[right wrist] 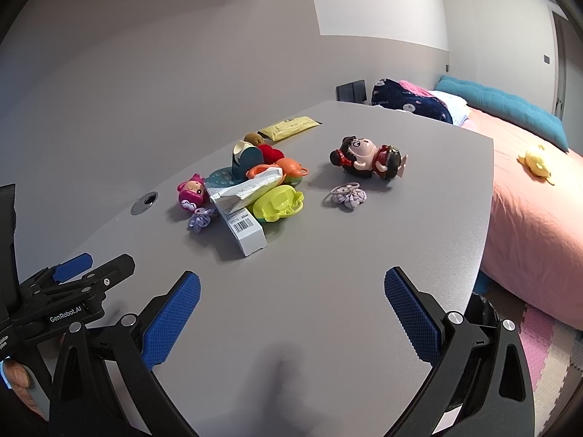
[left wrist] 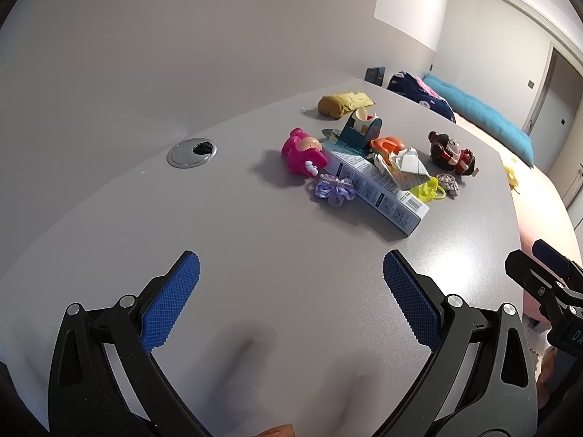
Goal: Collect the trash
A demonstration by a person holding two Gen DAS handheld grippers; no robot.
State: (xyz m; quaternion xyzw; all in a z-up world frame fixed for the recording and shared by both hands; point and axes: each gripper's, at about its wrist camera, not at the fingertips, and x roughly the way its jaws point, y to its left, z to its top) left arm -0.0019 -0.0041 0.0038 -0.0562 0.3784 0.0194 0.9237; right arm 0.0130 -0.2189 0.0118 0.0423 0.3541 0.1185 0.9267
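Observation:
A pile lies on the grey table (left wrist: 255,255): a long white-and-blue carton (left wrist: 379,185) (right wrist: 244,225), crumpled white paper (left wrist: 404,162) (right wrist: 251,187) on it, and a yellow wrapper (left wrist: 359,100) (right wrist: 289,125) at the back. My left gripper (left wrist: 291,276) is open and empty, hovering short of the carton. My right gripper (right wrist: 291,291) is open and empty, also short of the pile. The right gripper's tip shows at the right edge of the left wrist view (left wrist: 546,280); the left gripper shows at the left of the right wrist view (right wrist: 73,284).
Toys mix with the trash: pink doll (left wrist: 304,153), red-and-black doll (right wrist: 368,158), yellow-green toy (right wrist: 278,204), teal holder (left wrist: 360,133), purple scrunchies (left wrist: 335,189) (right wrist: 346,195). A cable grommet (left wrist: 191,151) sits left. A pink bed (right wrist: 528,200) lies right of the table edge.

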